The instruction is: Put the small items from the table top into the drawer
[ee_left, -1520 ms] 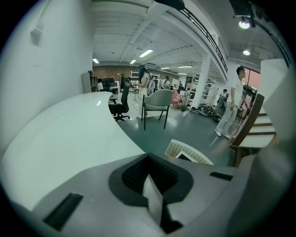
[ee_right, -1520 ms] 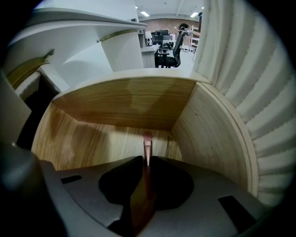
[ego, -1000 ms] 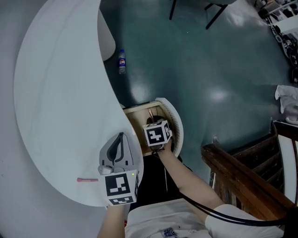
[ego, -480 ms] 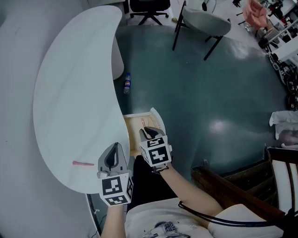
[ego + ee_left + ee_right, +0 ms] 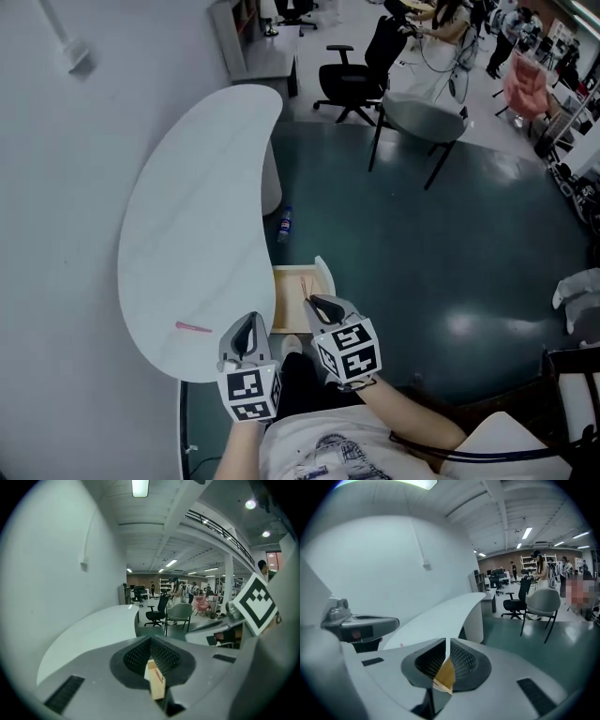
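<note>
The pink stick was seen crosswise, left of the clenched, empty left gripper; the right gripper, empty, had just been closing

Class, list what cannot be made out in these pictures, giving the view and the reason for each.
Pink item on the table, head view: too small to identify.
Thin item in the drawer, head view: too small to name.
Bottle on the floor, head view: label too small to read.
Person at the right edge, right gripper view: blurred over.
</note>
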The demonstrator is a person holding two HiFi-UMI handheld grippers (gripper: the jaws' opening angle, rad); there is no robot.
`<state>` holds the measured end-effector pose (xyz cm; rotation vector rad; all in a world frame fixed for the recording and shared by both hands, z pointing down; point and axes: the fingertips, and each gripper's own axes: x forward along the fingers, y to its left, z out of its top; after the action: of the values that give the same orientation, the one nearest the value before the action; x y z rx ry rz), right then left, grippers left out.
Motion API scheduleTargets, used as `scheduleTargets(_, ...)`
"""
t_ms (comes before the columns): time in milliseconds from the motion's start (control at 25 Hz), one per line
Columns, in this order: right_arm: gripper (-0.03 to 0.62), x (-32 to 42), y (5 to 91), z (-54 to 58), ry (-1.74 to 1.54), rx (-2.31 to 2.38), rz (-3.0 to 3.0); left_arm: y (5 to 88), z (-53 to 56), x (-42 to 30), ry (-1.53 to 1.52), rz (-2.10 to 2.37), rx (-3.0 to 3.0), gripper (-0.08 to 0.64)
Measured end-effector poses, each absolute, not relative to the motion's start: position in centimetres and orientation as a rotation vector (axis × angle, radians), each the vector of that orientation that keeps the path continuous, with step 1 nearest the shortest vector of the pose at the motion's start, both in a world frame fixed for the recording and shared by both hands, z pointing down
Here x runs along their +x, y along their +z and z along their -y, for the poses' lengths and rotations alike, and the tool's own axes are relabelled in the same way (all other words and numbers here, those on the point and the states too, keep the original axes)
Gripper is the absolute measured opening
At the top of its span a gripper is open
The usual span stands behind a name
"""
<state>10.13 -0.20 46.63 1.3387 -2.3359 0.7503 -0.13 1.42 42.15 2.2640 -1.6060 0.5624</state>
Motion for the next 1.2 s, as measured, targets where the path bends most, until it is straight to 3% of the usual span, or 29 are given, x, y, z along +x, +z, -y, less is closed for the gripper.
scheduleTargets(560,0.021,8.7,37.3,-6.9,0.524,1.207,2.535,36.7,-9.0,-0.9,0.477,1.733,2.241,0.034)
scheduleTargets(1200,0.021,2.1,31.4,-9.6,0.383,1.244,2.595,30.9,-12.4,-8.8,0.377,1.821,2.286,0.034)
